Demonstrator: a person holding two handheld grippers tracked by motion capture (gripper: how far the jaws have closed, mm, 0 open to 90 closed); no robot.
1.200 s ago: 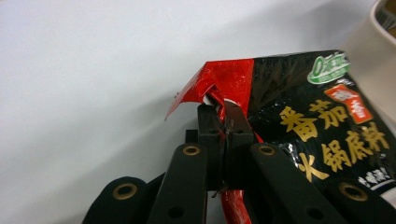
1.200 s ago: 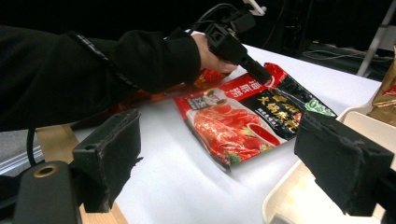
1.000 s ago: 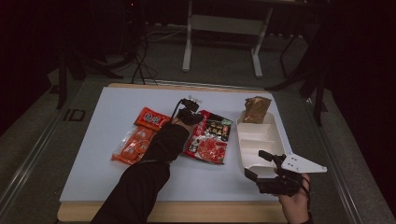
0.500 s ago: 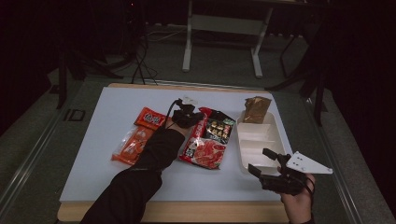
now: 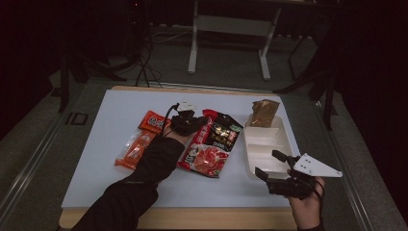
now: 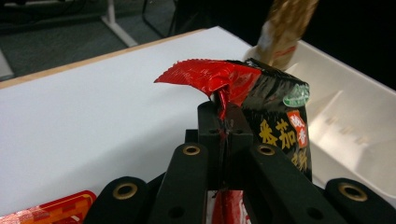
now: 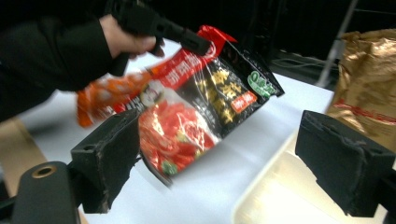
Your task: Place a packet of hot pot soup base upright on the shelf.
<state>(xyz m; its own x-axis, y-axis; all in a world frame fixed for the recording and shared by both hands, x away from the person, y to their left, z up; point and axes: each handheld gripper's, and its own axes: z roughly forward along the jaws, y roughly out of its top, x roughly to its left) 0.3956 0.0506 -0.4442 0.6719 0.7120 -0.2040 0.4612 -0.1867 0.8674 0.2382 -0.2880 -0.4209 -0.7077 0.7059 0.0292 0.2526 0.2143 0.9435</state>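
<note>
The red-and-black pouch (image 5: 211, 143), pinched by the left hand-held gripper (image 5: 188, 119), lies between orange packets (image 5: 137, 147) and white tray (image 5: 267, 149); right hand-held gripper (image 5: 275, 164) gapes empty.

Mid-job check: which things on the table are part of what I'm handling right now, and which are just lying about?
In the job:
left gripper, shut on the red-and-black pouch
white tray
right gripper, open by the tray

Lying about:
orange packets
gold bag at the tray's far end
</note>
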